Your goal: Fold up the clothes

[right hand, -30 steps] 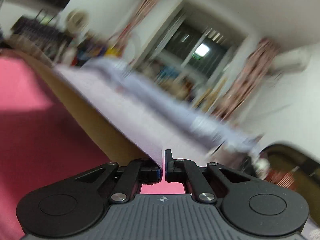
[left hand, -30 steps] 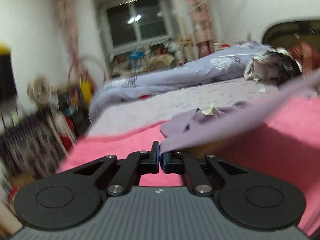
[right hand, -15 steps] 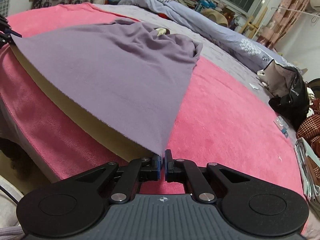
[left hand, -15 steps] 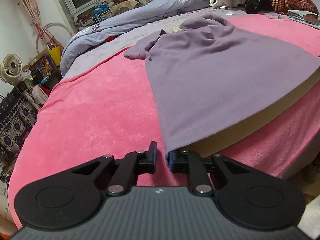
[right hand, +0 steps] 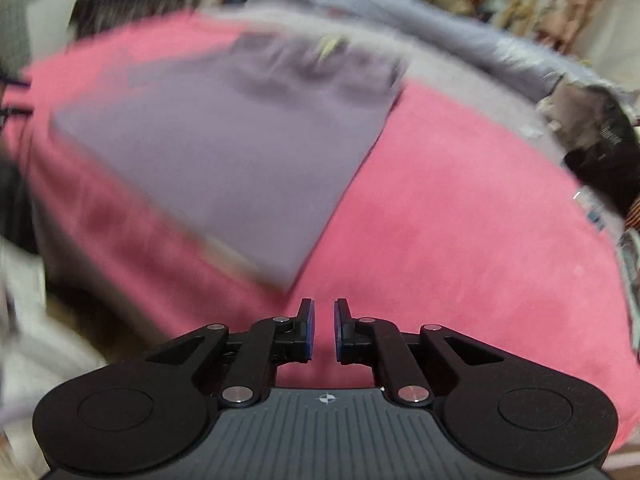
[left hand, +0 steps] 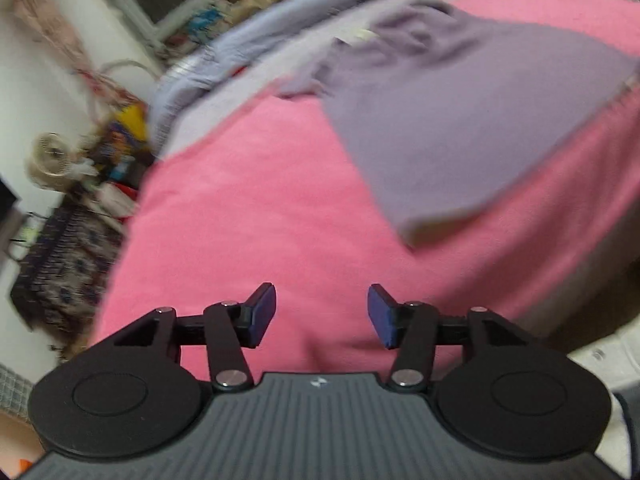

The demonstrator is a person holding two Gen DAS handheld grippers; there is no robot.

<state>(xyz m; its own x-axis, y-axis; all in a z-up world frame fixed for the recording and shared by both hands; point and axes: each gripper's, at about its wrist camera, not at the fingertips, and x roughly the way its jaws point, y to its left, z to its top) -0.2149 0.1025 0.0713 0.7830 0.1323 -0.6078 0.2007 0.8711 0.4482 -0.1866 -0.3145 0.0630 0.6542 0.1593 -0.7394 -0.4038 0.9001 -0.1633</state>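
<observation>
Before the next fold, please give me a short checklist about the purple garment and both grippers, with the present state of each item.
1. Left gripper free of cloth: ok; its jaws have just been opening, nothing between them.
2. Right gripper free of cloth: ok; jaws just parted by a narrow gap, nothing between them.
3. Purple garment lying on the pink blanket: ok; lower part spread out.
4. Near hem fully settled: cannot tell; a pale strip shows under it, picture blurred.
5. Far end smooth: not ok; it is bunched near the grey quilt.
6. Both lower corners in reach: ok, it seems.
</observation>
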